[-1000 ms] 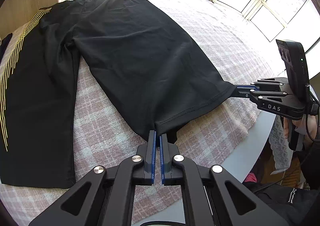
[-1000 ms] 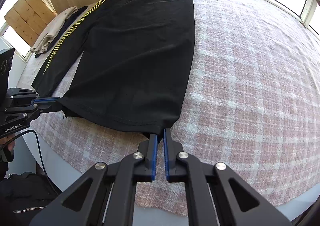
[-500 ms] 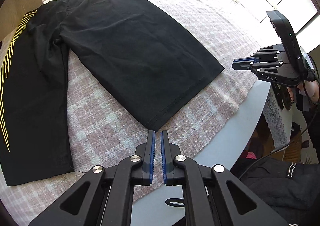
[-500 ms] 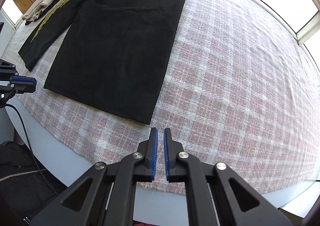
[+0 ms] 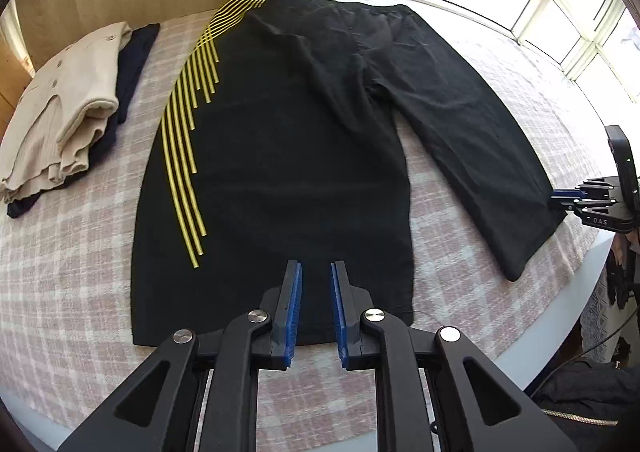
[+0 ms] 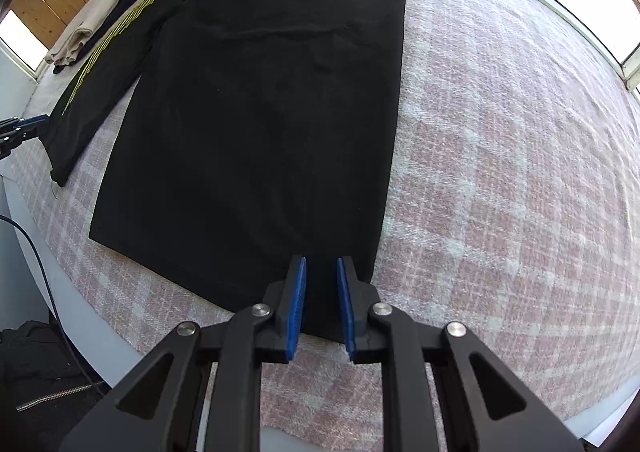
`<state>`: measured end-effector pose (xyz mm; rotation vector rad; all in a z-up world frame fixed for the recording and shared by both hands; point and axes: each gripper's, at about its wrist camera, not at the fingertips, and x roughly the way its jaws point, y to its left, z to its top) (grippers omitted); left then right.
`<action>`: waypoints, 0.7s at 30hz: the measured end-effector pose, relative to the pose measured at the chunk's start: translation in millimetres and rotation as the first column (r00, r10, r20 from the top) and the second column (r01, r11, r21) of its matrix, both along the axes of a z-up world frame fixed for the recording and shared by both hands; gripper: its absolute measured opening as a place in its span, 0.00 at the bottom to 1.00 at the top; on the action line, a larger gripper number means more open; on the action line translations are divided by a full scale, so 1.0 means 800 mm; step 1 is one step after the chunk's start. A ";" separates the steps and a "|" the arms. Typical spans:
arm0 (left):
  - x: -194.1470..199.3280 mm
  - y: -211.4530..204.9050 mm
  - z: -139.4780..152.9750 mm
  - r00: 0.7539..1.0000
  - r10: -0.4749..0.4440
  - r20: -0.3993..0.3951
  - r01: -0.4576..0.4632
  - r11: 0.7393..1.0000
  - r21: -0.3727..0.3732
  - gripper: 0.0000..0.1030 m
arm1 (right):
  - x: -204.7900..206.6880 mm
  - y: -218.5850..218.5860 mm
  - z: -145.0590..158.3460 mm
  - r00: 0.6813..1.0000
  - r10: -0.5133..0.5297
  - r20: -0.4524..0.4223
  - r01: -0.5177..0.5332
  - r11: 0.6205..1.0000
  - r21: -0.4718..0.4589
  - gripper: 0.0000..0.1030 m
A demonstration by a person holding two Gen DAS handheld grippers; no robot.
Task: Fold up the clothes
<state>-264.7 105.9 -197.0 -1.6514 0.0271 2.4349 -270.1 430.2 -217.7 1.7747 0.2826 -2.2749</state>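
Sunlit windows ringed a tabletop (image 5: 80,252) under a pink checked cloth, and black shorts (image 5: 280,155) lay flat across it, both legs pointing toward the near edge.

From the left wrist, the left gripper (image 5: 316,308) hung over the hem of the yellow-striped leg. Its jaws were opening, the hem below the gap and the pads pressing nothing. A second earlier they had pinched the other leg's hem; that leg now lay spread to the right, with the right gripper (image 5: 564,193) at its far corner. Folded clothes (image 5: 64,103) sat left of the shorts.

From the right wrist, the right gripper (image 6: 322,300) hovered over its leg's hem corner, jaws also opening, nothing clamped. Having let go after straightening, both seemed poised to grasp afresh, probably to lay one leg over the other.
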 end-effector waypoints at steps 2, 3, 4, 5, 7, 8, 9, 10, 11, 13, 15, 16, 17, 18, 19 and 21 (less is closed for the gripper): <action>-0.004 -0.028 -0.007 0.999 0.033 -0.004 -0.033 0.999 -0.037 0.15 | 0.000 -0.001 0.005 1.000 -0.018 -0.024 0.018 1.000 -0.001 0.16; -0.006 -0.038 -0.010 0.999 0.045 0.001 -0.045 0.998 -0.038 0.15 | 0.000 -0.010 0.013 0.999 -0.009 -0.037 0.007 0.999 -0.051 0.16; -0.009 -0.047 -0.013 0.999 0.050 0.006 -0.050 0.998 -0.036 0.15 | 0.001 -0.030 0.018 0.999 0.018 -0.048 -0.023 0.996 -0.089 0.16; -0.011 -0.053 -0.016 0.999 0.052 0.008 -0.051 0.998 -0.031 0.15 | 0.001 -0.049 0.023 0.997 0.045 -0.060 -0.053 0.991 -0.126 0.16; -0.011 -0.059 -0.021 0.999 0.039 0.012 -0.039 0.999 -0.029 0.16 | 0.005 -0.095 0.029 0.989 0.117 -0.090 -0.131 0.974 -0.184 0.16; -0.010 -0.060 -0.023 0.999 0.030 0.014 -0.029 0.999 -0.029 0.15 | 0.008 -0.123 0.029 0.982 0.159 -0.098 -0.176 0.961 -0.212 0.16; -0.009 -0.063 -0.024 1.000 0.022 0.013 -0.022 0.999 -0.025 0.15 | 0.014 -0.162 0.026 0.974 0.201 -0.103 -0.219 0.950 -0.223 0.16; -0.006 -0.066 -0.023 1.000 0.016 0.010 -0.016 1.000 -0.015 0.15 | 0.019 -0.200 0.023 0.964 0.242 -0.108 -0.261 0.936 -0.234 0.16; -0.003 -0.071 -0.022 1.000 0.011 0.007 -0.011 1.000 -0.003 0.16 | 0.025 -0.239 0.020 0.952 0.283 -0.114 -0.303 0.921 -0.245 0.16; 0.004 -0.083 -0.021 1.000 0.003 0.004 -0.003 1.000 0.017 0.19 | 0.046 -0.306 0.012 0.921 0.366 -0.134 -0.388 0.894 -0.224 0.17; 0.010 -0.097 -0.024 1.000 -0.007 0.008 0.007 1.000 0.014 0.21 | 0.071 -0.345 0.005 0.881 0.446 -0.159 -0.468 0.871 -0.147 0.22; 0.013 -0.105 -0.025 1.000 -0.011 0.010 0.011 1.000 0.018 0.21 | 0.080 -0.354 0.002 0.866 0.470 -0.170 -0.491 0.863 -0.117 0.22; 0.014 -0.113 -0.026 1.000 -0.014 0.012 0.013 0.999 0.030 0.21 | 0.083 -0.366 -0.005 0.863 0.475 -0.170 -0.496 0.861 -0.113 0.22; 0.014 -0.121 -0.027 1.000 -0.017 0.012 0.016 0.999 0.046 0.21 | 0.082 -0.360 0.003 0.875 0.458 -0.160 -0.479 0.867 -0.138 0.22; 0.013 -0.127 -0.027 1.000 -0.021 0.009 0.021 0.998 0.062 0.21 | 0.081 -0.354 0.010 0.886 0.440 -0.149 -0.461 0.873 -0.161 0.22; 0.013 -0.130 -0.025 0.999 -0.040 0.003 0.039 0.996 0.085 0.22 | 0.076 -0.344 0.005 0.912 0.402 -0.083 -0.411 0.895 -0.172 0.22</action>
